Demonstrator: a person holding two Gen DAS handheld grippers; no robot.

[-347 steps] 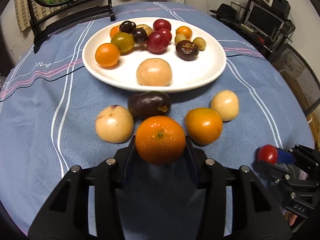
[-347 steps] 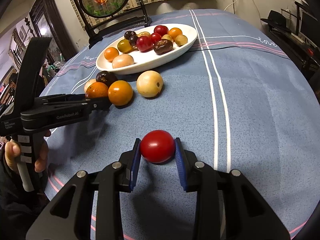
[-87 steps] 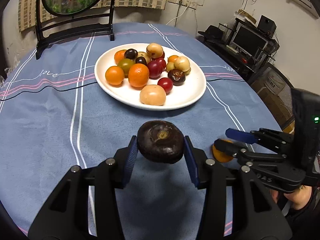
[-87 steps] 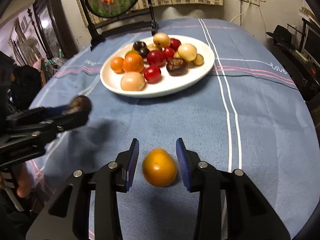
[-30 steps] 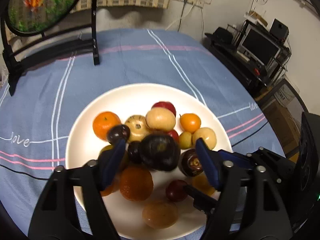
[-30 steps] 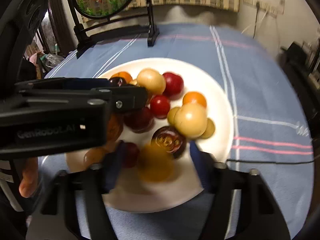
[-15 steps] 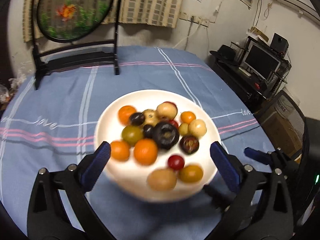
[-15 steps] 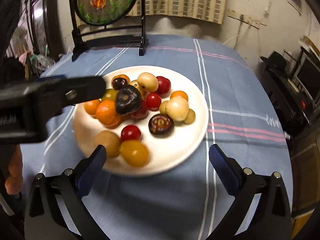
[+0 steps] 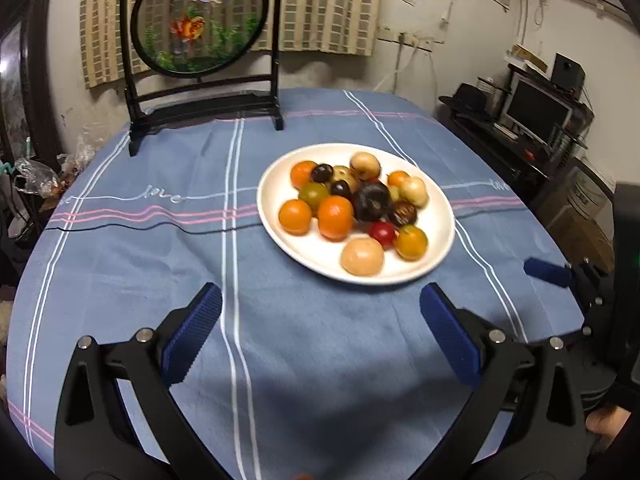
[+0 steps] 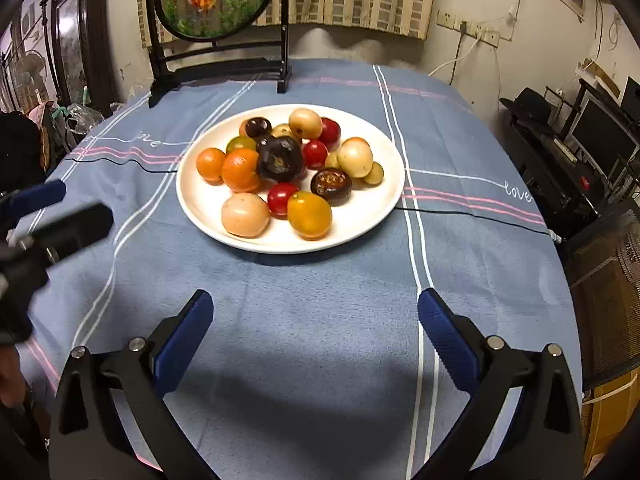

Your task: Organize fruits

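The left gripper (image 9: 320, 332) stands wide apart with nothing between its blue pads, over bare blue cloth on the bench (image 9: 160, 264). The right gripper (image 10: 316, 328) is spread just as wide and also holds nothing. Beyond both sits the white plate (image 10: 372, 216), with all the fruit (image 10: 280, 160) heaped on it: a dark purple fruit (image 9: 372, 200) on top of the pile, oranges at its left, a red tomato (image 10: 282, 198) and a yellow-orange fruit (image 10: 309, 215) near the front rim. Behind the plate, at the far edge of the bench, stands a round goldfish screen (image 9: 200, 20) in a black frame.
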